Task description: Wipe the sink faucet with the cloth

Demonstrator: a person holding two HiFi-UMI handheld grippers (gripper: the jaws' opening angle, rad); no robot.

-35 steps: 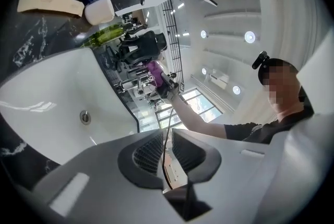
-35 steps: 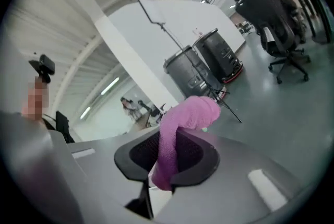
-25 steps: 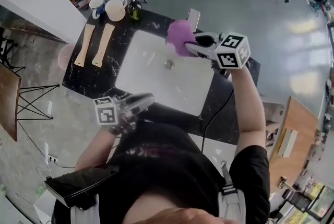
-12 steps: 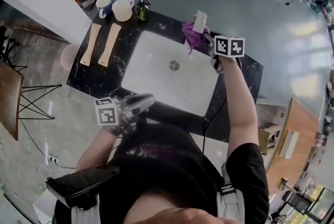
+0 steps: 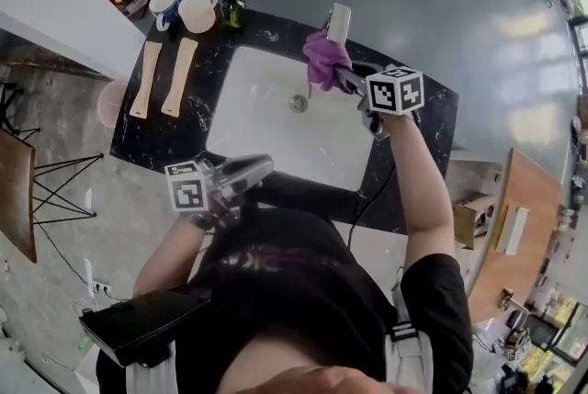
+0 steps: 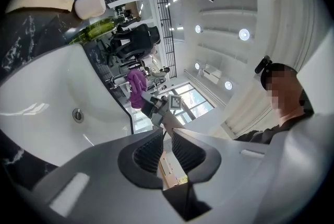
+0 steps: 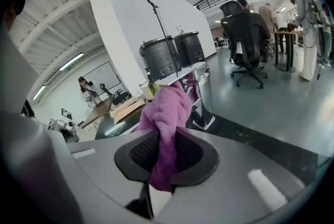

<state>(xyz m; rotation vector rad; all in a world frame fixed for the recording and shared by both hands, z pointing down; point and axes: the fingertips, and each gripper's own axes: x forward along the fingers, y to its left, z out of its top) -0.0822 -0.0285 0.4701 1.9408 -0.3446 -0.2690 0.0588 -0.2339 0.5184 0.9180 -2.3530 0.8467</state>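
Observation:
A white sink (image 5: 266, 130) is set in a black marble counter (image 5: 165, 130), with a chrome faucet (image 5: 338, 20) at its far rim. My right gripper (image 5: 347, 78) is shut on a purple cloth (image 5: 322, 58), which is bunched against the faucet just below its head. The right gripper view shows the cloth (image 7: 168, 113) pinched between the pads of the right gripper (image 7: 166, 140), its far end up against the faucet (image 7: 202, 108). At the sink's near edge my left gripper (image 5: 250, 172) points level. Its jaws (image 6: 167, 134) are almost together and hold nothing.
Two mugs (image 5: 197, 13) and a green bottle (image 5: 232, 8) stand at the counter's far left corner. Two wooden boards (image 5: 147, 78) lie left of the sink. A drain (image 5: 298, 103) sits in the basin. A black cable (image 5: 372, 195) runs back from the right gripper.
My right gripper has dropped and rolled, bringing the cloth from a raised bundle left of the faucet down against the faucet's body. The left gripper has stayed put.

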